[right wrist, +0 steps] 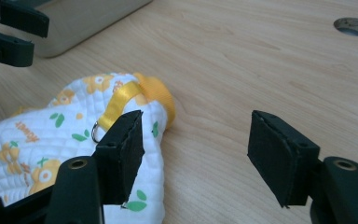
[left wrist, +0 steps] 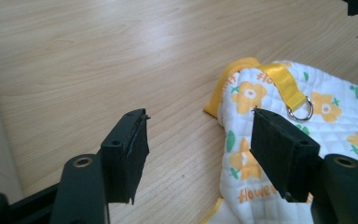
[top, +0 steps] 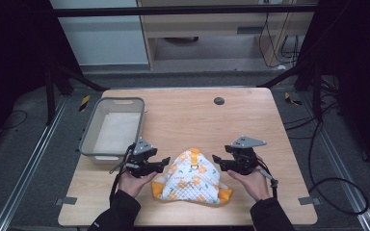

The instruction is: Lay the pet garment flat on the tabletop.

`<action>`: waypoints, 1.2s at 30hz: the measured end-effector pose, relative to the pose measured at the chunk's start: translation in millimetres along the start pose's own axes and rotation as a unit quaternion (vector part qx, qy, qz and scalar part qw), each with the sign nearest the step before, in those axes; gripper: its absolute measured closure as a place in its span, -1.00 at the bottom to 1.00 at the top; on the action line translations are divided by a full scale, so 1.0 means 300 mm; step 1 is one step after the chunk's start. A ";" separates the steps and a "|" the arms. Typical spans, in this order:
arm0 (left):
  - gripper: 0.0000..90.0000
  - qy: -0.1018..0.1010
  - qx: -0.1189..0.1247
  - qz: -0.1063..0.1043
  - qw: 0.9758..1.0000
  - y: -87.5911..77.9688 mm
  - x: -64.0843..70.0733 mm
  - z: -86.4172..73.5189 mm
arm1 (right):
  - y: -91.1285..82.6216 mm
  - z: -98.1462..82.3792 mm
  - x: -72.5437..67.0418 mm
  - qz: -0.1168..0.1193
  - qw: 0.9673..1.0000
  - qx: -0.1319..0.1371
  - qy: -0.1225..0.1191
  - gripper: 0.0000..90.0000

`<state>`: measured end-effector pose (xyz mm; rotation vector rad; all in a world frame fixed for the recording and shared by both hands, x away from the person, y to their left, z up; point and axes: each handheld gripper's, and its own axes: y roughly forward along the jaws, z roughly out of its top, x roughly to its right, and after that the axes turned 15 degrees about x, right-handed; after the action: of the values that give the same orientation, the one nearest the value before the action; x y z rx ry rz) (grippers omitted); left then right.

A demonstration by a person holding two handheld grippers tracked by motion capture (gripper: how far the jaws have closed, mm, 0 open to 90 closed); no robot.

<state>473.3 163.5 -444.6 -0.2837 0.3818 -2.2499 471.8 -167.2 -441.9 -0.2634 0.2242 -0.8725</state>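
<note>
A white quilted cloth with orange flowers, yellow trim and a yellow strap with a metal ring lies on the wooden table near its front edge. My left gripper hovers at the cloth's left edge, jaws apart, with bare table and the cloth's rim between them. At the cloth's right edge my right gripper also stands with jaws apart; the cloth's yellow-trimmed tip lies just beyond its left jaw. Neither gripper presses on the cloth.
A grey mesh basket with a white liner stands on the table's left side, just behind my left gripper. A round cable hole sits at the table's back. Bare wood stretches behind the cloth.
</note>
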 end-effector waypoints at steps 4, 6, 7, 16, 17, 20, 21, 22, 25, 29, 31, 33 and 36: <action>-0.15 -0.001 -0.006 -0.008 1.000 0.020 0.011 -0.007 | 0.012 -0.018 -0.005 0.009 1.000 -0.009 0.003 -0.13; -0.14 0.003 -0.011 -0.013 1.000 0.028 0.016 -0.009 | 0.018 -0.027 -0.009 0.013 1.000 -0.018 -0.002 -0.10; -0.13 0.003 -0.012 -0.014 1.000 0.033 0.019 -0.012 | 0.020 -0.030 -0.012 0.016 1.000 -0.021 -0.002 -0.09; 0.00 0.012 -0.050 -0.026 0.998 0.089 0.033 -0.045 | 0.057 -0.062 -0.032 0.042 0.998 -0.051 -0.003 0.08; 0.02 0.017 -0.057 -0.027 0.998 0.094 0.035 -0.049 | 0.061 -0.065 -0.033 0.044 0.998 -0.054 -0.001 0.09; 0.12 0.019 -0.063 -0.034 0.997 0.104 0.042 -0.060 | 0.072 -0.077 -0.038 0.049 0.997 -0.063 0.001 0.18; 0.17 0.017 -0.063 -0.036 0.997 0.107 0.043 -0.065 | 0.075 -0.080 -0.039 0.055 0.996 -0.068 0.002 0.22; 0.21 0.016 -0.066 -0.038 0.997 0.110 0.044 -0.070 | 0.079 -0.084 -0.040 0.057 0.996 -0.071 0.004 0.25; 0.35 0.008 -0.072 -0.047 0.996 0.116 0.040 -0.082 | 0.089 -0.090 -0.041 0.065 0.995 -0.077 0.006 0.40; 0.65 -0.003 -0.078 -0.059 0.995 0.119 0.042 -0.088 | 0.102 -0.098 -0.046 0.071 0.994 -0.086 0.012 0.57; 0.80 -0.009 -0.082 -0.060 0.995 0.122 0.045 -0.091 | 0.106 -0.100 -0.048 0.071 0.993 -0.090 0.014 0.66; 0.90 -0.007 -0.086 -0.063 0.994 0.119 0.043 -0.091 | 0.108 -0.100 -0.048 0.071 0.993 -0.089 0.013 0.77; 0.95 -0.008 -0.081 -0.066 0.994 0.112 0.043 -0.088 | 0.105 -0.095 -0.053 0.073 0.993 -0.089 0.009 0.85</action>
<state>479.9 137.3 -480.2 -0.4221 0.5540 -2.3488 476.2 -139.4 -477.5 -0.4007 0.3345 -0.7099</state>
